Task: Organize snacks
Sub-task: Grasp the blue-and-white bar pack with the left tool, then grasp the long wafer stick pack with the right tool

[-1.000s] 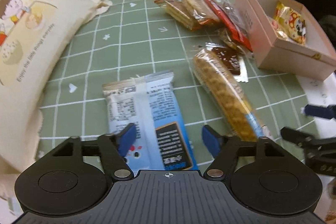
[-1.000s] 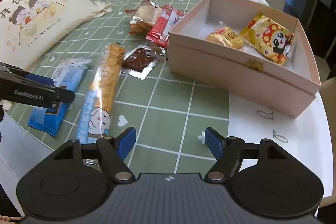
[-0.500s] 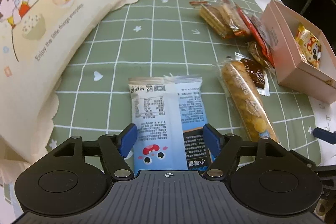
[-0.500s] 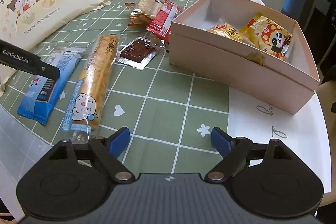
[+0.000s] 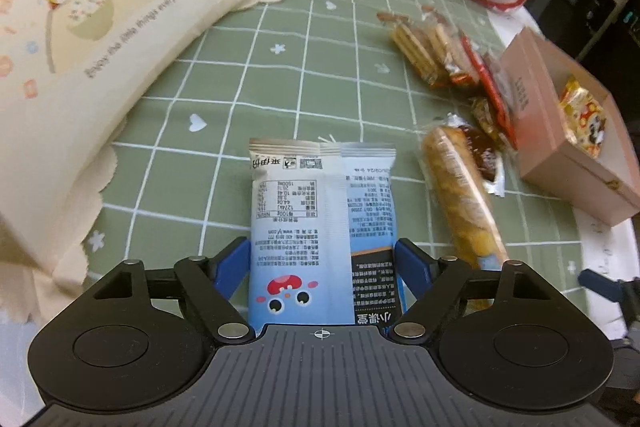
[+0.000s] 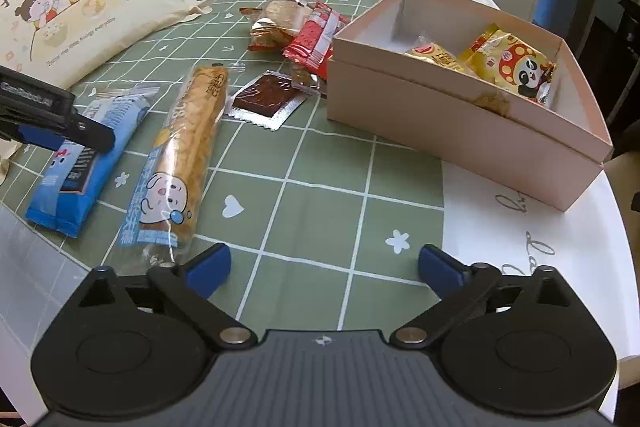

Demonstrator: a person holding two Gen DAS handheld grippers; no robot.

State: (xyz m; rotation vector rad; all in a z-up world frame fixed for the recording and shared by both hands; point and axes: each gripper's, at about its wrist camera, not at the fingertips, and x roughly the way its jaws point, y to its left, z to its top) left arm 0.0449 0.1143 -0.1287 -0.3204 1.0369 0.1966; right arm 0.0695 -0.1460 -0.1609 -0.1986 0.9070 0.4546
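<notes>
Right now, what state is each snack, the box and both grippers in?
Blue packet: flat on table, between left fingers.
Long bread stick: lying loose.
Chocolate wafer: lying loose.
Pink box: open, two yellow packets inside.
Left gripper: open, straddling the packet.
Right gripper: open, empty.

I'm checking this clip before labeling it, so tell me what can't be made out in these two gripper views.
- Near end of the blue snack packet: left wrist view, hidden under the left gripper body.
- Whether its fingers touch the packet: not clear in either view.
- Packet's fine print: too small, blurred.
- Pink box floor: right wrist view, near wall hides it; the yellow snack bags show partly.
- Small packets behind the red wrapper: overlapping, contents unclear.
</notes>
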